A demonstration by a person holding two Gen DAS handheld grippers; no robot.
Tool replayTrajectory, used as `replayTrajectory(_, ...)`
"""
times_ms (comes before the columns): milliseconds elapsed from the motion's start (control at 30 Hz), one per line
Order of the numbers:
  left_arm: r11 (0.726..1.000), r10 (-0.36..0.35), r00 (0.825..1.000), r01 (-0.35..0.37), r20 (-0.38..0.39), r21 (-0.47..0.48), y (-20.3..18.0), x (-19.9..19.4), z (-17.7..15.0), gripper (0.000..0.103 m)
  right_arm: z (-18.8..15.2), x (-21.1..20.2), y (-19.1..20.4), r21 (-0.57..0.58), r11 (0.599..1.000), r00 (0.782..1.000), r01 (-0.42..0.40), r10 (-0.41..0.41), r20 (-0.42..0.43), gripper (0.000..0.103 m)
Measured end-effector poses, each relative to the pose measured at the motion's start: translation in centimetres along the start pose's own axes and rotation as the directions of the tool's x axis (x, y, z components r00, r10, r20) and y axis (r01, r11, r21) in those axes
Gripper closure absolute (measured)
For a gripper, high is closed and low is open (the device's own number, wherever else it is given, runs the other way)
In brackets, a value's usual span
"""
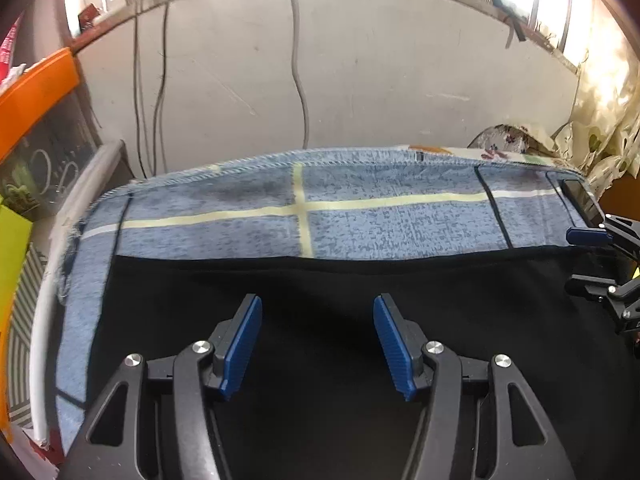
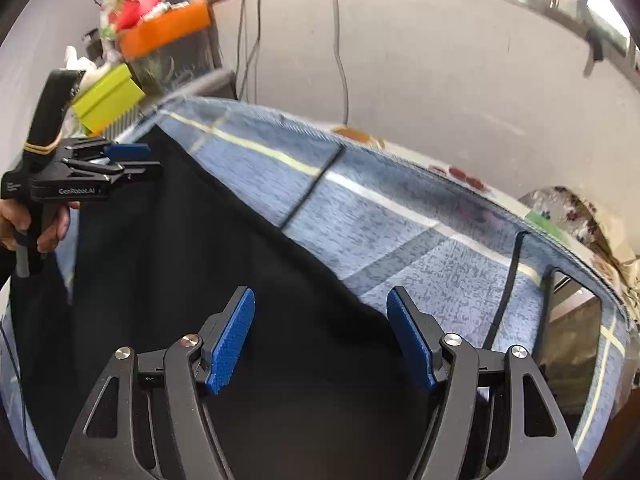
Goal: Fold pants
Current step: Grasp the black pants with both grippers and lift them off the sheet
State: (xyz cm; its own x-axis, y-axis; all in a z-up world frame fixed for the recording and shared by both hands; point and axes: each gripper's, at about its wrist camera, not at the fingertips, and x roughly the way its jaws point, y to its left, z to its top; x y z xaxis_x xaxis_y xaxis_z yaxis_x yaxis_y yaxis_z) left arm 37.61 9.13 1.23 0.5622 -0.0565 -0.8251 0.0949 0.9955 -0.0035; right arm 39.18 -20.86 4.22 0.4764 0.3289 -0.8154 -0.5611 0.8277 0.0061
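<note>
Black pants (image 1: 320,320) lie flat on a blue patterned cloth (image 1: 360,216) that covers the table. They also show in the right wrist view (image 2: 180,260). My left gripper (image 1: 318,304) is open and empty, hovering over the pants near their far edge. My right gripper (image 2: 320,296) is open and empty above the pants' far edge. The right gripper also shows at the right edge of the left wrist view (image 1: 596,260), open. The left gripper shows at the left of the right wrist view (image 2: 132,160), held by a hand.
A grey wall with hanging cables (image 1: 298,60) stands behind the table. An orange bin (image 1: 36,92) and green boxes (image 2: 108,100) sit at the left. A dark phone (image 1: 582,200) lies on the cloth at the far right. Gold curtain (image 1: 608,120) hangs right.
</note>
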Motion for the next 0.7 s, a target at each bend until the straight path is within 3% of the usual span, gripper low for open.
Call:
replayTrajectory(100, 0.999, 0.027, 0.999, -0.025, -0.033, 0.044, -1.2, 1.4, -0.4, 0.041, -0.6, 0.7, 0.0, -0.035, 0.999, 1.0, 0.004, -0.005, -0.023, 0.034)
replayTrajectory(167, 0.996, 0.041, 0.999, -0.041, -0.006, 0.076, -1.8, 1.3, -0.4, 0.042, -0.8, 0.3, 0.1, -0.042, 0.999, 1.0, -0.008, 0.007, -0.014, 0.046)
replayTrajectory(233, 0.997, 0.02, 1.0, -0.02, -0.004, 0.077, -2.1, 1.2, -0.5, 0.059, -1.0, -0.2, 0.3, -0.058, 0.998, 1.0, -0.002, 0.002, -0.002, 0.093)
replayTrajectory(300, 0.996, -0.003, 1.0, 0.003, -0.001, 0.086, -2.6, 1.1, -0.5, 0.089, -1.3, -0.8, 0.9, -0.088, 0.996, 1.0, 0.004, -0.003, 0.003, 0.095)
replayTrajectory(333, 0.994, 0.006, 1.0, -0.007, 0.005, 0.106, -3.2, 1.0, -0.6, 0.097, -1.5, -1.1, 1.2, -0.105, 0.994, 1.0, 0.016, -0.015, 0.009, 0.096)
replayTrajectory(500, 0.99, 0.062, 0.997, -0.067, 0.041, 0.127, -4.2, 0.4, -0.6, 0.101, -1.6, -3.6, 2.2, -0.112, 0.993, 0.996, 0.044, -0.035, 0.08, 0.097)
replayTrajectory(700, 0.998, 0.029, 0.985, -0.038, 0.172, 0.053, -3.1, -6.3, -2.3, 0.101, -3.4, -10.3, 6.2, -0.155, 0.987, 0.979, 0.05, -0.018, 0.202, 0.097)
